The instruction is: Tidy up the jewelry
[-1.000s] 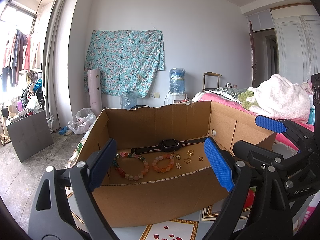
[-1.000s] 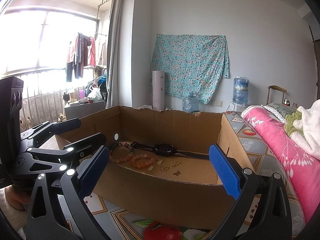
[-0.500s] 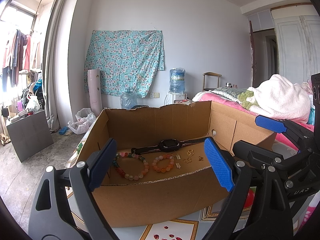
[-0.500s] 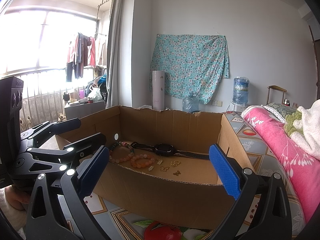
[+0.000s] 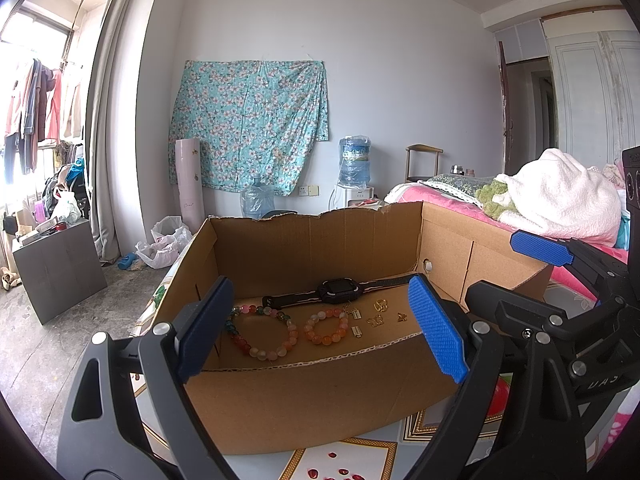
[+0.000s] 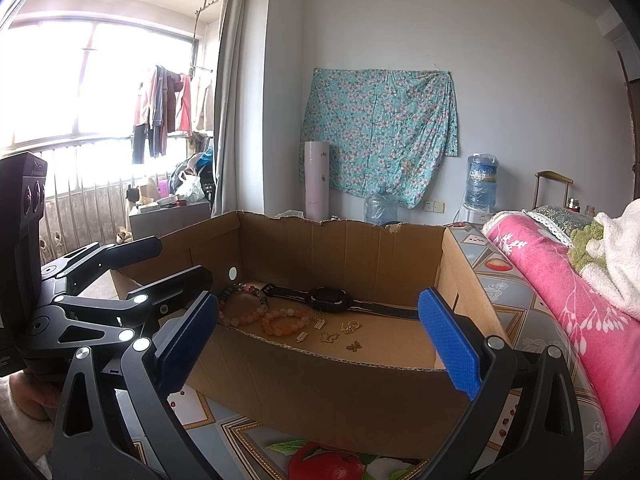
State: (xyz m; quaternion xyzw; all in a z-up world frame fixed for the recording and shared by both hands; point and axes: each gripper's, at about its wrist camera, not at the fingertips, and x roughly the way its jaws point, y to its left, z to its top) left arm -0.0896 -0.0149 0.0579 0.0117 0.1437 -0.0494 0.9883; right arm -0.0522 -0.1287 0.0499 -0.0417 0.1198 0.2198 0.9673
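Nothing moves | left gripper (image 5: pixel 320 332) and right gripper (image 6: pixel 320 344) hang open, empty, before cardboard box (image 5: pixel 320 396) | bracelets (image 5: pixel 324 326) untouched, sorting not begun

Hidden, cropped and too small to read

The cardboard box (image 5: pixel 320 400) lost part of its floor behind its near wall. The gold trinkets (image 5: pixel 378 314) were too small to identify. The left gripper (image 5: pixel 320 332) hid the larger bracelet's (image 5: pixel 260 334) left edge. Each gripper's handle ran off the bottom edge.
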